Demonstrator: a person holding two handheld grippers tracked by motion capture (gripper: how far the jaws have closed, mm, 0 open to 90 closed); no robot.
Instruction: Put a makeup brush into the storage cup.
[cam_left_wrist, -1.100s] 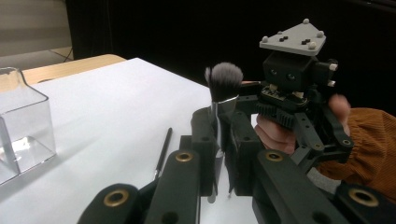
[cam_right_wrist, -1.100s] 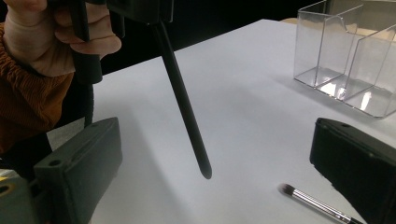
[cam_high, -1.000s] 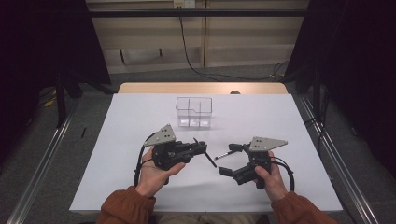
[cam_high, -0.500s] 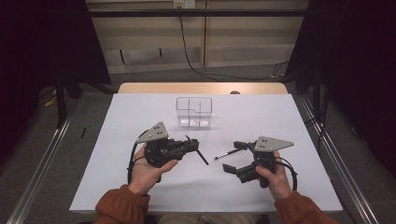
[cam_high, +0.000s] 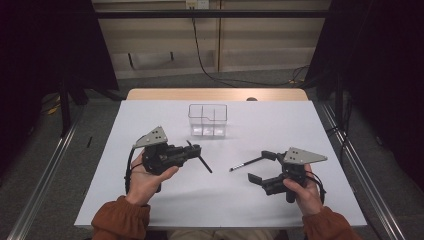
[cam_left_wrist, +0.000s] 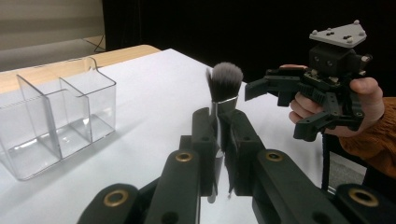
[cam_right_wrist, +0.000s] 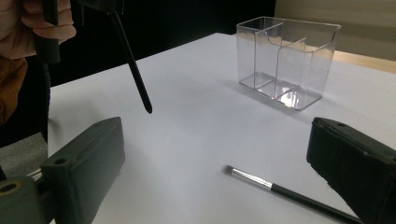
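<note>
My left gripper (cam_high: 192, 151) is shut on a makeup brush (cam_high: 203, 163) and held above the white table (cam_high: 310, 130). Its black handle slants down to the right. In the left gripper view the jaws clamp the silver ferrule, and the fluffy grey brush head (cam_left_wrist: 225, 78) stands above my left gripper (cam_left_wrist: 219, 128). My right gripper (cam_high: 258, 166) is open with nothing between its jaws. A thin brush (cam_high: 245, 163) lies on the table just left of its upper jaw. In the right gripper view the thin brush (cam_right_wrist: 280, 189) lies ahead of my right gripper (cam_right_wrist: 217, 140).
A clear plastic organizer (cam_high: 207, 120) with compartments stands at the table's back middle, also seen as the clear organizer (cam_right_wrist: 287, 60) at upper right. Dark drapes and metal rails flank the table. A black cable runs across the floor behind.
The two hands have drawn apart: the left gripper with its brush moved left, the right gripper moved right. The thin brush has stayed where it lay.
</note>
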